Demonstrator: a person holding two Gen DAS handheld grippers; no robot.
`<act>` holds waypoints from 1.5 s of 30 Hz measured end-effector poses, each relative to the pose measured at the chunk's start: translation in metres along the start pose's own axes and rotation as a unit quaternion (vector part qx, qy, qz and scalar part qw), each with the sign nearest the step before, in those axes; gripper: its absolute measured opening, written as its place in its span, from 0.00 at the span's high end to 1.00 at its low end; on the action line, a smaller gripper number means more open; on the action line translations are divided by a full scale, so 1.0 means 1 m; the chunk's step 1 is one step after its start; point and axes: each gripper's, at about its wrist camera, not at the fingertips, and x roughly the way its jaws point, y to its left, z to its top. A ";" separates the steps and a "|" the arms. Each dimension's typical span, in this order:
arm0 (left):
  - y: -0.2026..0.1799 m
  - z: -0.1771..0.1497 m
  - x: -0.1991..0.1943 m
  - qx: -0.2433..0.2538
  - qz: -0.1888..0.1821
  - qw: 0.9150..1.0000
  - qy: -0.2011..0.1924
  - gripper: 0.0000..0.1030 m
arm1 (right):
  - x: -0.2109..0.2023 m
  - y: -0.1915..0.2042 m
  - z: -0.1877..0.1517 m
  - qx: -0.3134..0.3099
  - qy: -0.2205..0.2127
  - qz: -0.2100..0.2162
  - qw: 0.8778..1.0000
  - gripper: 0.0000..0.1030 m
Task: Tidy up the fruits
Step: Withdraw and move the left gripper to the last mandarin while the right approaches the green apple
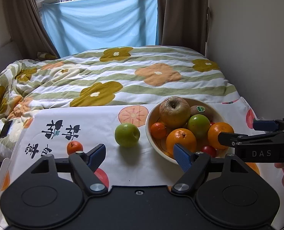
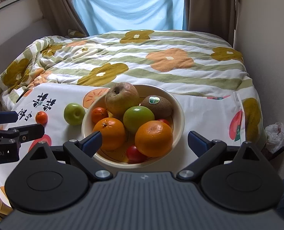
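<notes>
A cream bowl (image 1: 151, 134) (image 2: 180, 115) on the printed cloth holds a large brownish apple (image 1: 173, 112) (image 2: 122, 98), a kiwi (image 2: 158, 105), a green apple (image 2: 138, 117), two oranges (image 2: 153, 139), a mandarin (image 2: 99, 115) and cherry tomatoes (image 2: 134, 153). A loose green apple (image 1: 127, 134) (image 2: 74, 114) and a small mandarin (image 1: 74, 147) (image 2: 41, 117) lie left of the bowl. My left gripper (image 1: 140, 156) is open and empty, just before the green apple. My right gripper (image 2: 144, 140) is open and empty, over the bowl's near rim.
The white cloth with fruit prints (image 1: 84, 118) covers a table against a bed with a flowered quilt (image 1: 122, 72). A phone (image 1: 6, 128) lies on the quilt at the left. A wall (image 1: 256, 48) stands at the right. A plastic bag (image 2: 276, 136) sits beside the table.
</notes>
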 end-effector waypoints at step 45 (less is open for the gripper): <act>0.172 -0.022 0.059 0.135 -0.096 0.986 0.025 0.14 | 0.056 0.177 -0.013 0.159 0.033 -0.077 0.984 0.00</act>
